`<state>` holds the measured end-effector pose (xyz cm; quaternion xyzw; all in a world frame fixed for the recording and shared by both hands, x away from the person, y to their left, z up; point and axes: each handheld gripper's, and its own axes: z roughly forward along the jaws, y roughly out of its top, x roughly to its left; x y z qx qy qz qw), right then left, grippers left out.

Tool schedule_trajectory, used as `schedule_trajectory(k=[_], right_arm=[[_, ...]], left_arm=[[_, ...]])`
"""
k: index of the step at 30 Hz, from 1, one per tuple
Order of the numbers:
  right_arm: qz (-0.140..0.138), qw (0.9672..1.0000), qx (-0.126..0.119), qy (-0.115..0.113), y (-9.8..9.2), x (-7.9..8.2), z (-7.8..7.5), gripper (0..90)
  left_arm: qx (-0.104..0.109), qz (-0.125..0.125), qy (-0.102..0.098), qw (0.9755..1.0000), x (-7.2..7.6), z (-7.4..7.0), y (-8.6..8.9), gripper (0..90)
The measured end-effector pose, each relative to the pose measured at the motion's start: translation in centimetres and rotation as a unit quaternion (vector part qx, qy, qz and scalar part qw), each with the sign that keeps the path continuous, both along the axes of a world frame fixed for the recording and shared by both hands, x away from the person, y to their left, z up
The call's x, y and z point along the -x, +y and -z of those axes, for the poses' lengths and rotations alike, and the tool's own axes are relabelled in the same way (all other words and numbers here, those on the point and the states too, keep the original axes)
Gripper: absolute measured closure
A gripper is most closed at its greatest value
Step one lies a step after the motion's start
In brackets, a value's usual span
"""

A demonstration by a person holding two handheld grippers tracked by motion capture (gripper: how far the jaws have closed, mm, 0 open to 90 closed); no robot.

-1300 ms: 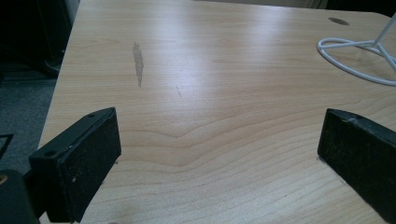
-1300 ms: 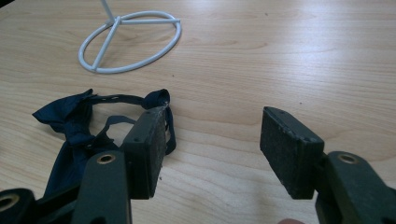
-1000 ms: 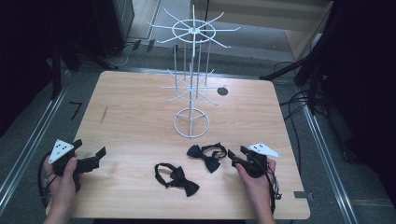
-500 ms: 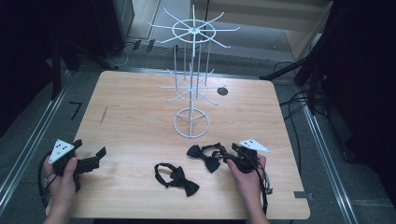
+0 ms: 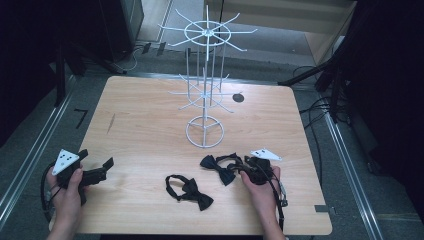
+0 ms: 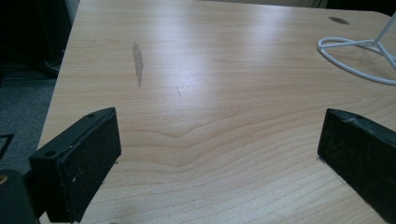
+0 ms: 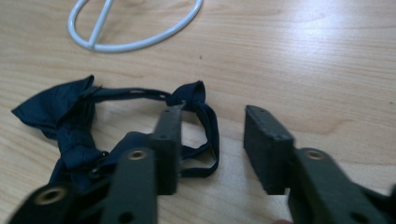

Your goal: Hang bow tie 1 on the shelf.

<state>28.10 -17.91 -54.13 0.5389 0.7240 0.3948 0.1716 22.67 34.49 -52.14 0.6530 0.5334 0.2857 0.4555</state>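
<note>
A navy bow tie lies on the wooden table in front of the white wire stand. My right gripper sits low at that tie's right end. In the right gripper view the navy bow tie has its strap loop lying between the jaws of my right gripper. The jaws have just been closing, but the pads stand clear of the strap. A black bow tie lies nearer the front. My left gripper rests at the front left, wide open over bare wood.
The stand's round base ring lies just beyond the navy tie, and the base ring shows at the far right of the left gripper view. A dark cable hole sits behind the stand. Dark floor with cables surrounds the table.
My right gripper has slid left to the navy bow tie's strap end, and its jaws have narrowed around the strap loop. The left gripper has stayed put.
</note>
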Motion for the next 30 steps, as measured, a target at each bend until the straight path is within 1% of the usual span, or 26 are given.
schedule_trajectory(k=[1,2,3,4,5,6,7,10,12,13,14,15,17,18,19,20,21,23,24,25,26,28,29,30], right_arm=[[-0.007,1.0000,0.002,0.002,0.0,0.0,0.1,72.4],[-0.015,0.9998,0.005,0.011,0.1,0.0,0.2,78.0],[-0.017,0.9998,0.009,0.008,0.1,0.0,0.2,80.8],[-0.017,0.9998,0.009,0.008,0.1,0.0,0.2,80.8],[-0.015,0.9997,0.020,0.007,0.2,0.1,0.1,86.0],[-0.015,0.9997,0.020,0.007,0.2,0.1,0.1,86.0],[-0.017,0.9995,0.026,0.005,0.2,0.2,0.1,90.0],[-0.018,0.9995,0.027,0.002,0.2,0.3,0.1,90.0],[-0.015,0.9996,0.021,-0.011,0.1,0.4,0.0,90.0],[-0.012,0.9997,0.016,-0.015,0.1,0.5,-0.2,90.0],[-0.012,0.9997,0.016,-0.015,0.1,0.5,-0.2,90.0],[-0.012,0.9994,0.009,-0.032,-0.1,0.7,-0.5,90.0],[-0.010,0.9987,0.002,-0.049,-0.2,0.9,-0.8,90.0],[-0.010,0.9984,-0.001,-0.056,-0.2,1.0,-1.0,90.0],[-0.010,0.9984,-0.001,-0.056,-0.2,1.0,-1.0,90.0],[-0.011,0.9974,-0.006,-0.071,-0.3,1.2,-1.4,90.0],[-0.011,0.9974,-0.006,-0.071,-0.3,1.2,-1.4,90.0],[-0.008,0.9961,-0.007,-0.088,-0.4,1.4,-1.8,90.0],[-0.008,0.9959,-0.009,-0.090,-0.4,1.4,-1.9,90.0],[-0.011,0.9946,-0.010,-0.102,-0.4,1.6,-2.3,90.0],[-0.011,0.9946,-0.010,-0.102,-0.4,1.6,-2.3,90.0],[-0.013,0.9925,-0.011,-0.121,-0.4,1.8,-2.7,90.0],[-0.014,0.9918,-0.010,-0.127,-0.3,1.9,-2.8,90.0],[-0.014,0.9918,-0.010,-0.127,-0.3,1.9,-2.8,90.0]], left_arm=[[0.000,0.000,0.000,1.0000,0.0,0.0,0.0,0.0],[0.000,0.000,0.000,1.0000,0.0,0.0,0.0,0.0],[0.001,0.000,0.000,1.0000,0.0,0.0,0.0,0.0],[0.001,0.000,0.000,1.0000,0.0,0.0,0.0,0.0],[0.001,0.000,0.001,1.0000,0.0,0.0,0.0,0.0],[0.001,0.000,0.001,1.0000,0.0,0.0,0.0,0.0],[0.001,0.000,0.000,1.0000,0.0,0.0,0.0,0.0],[0.001,-0.001,0.000,1.0000,0.0,0.0,0.0,0.0],[0.001,-0.001,0.000,1.0000,0.0,0.0,0.0,0.0],[0.001,0.000,0.000,1.0000,0.0,0.0,0.0,0.0],[0.001,0.000,0.000,1.0000,0.0,0.0,0.0,0.0],[0.001,0.000,0.000,1.0000,0.0,0.0,0.0,0.0],[0.001,0.000,0.000,1.0000,0.0,0.0,0.0,0.0],[0.001,0.000,0.000,1.0000,0.0,0.0,0.0,0.0],[0.002,0.000,0.000,1.0000,0.0,0.0,0.0,0.0],[0.002,0.000,0.000,1.0000,0.0,0.0,0.0,0.0],[0.002,0.000,0.000,1.0000,0.0,0.0,0.0,0.0],[0.002,0.000,0.000,1.0000,0.0,0.0,0.0,0.0],[0.002,0.000,0.000,1.0000,0.0,0.0,0.0,0.0],[0.002,0.000,0.000,1.0000,0.0,0.0,0.0,0.0],[0.002,0.000,0.000,1.0000,0.0,0.0,0.0,0.0],[0.001,0.000,0.000,1.0000,0.0,0.0,0.0,0.0],[0.001,0.000,0.000,1.0000,0.0,0.0,0.0,0.0],[0.001,0.000,0.000,1.0000,0.0,0.0,0.0,0.0]])
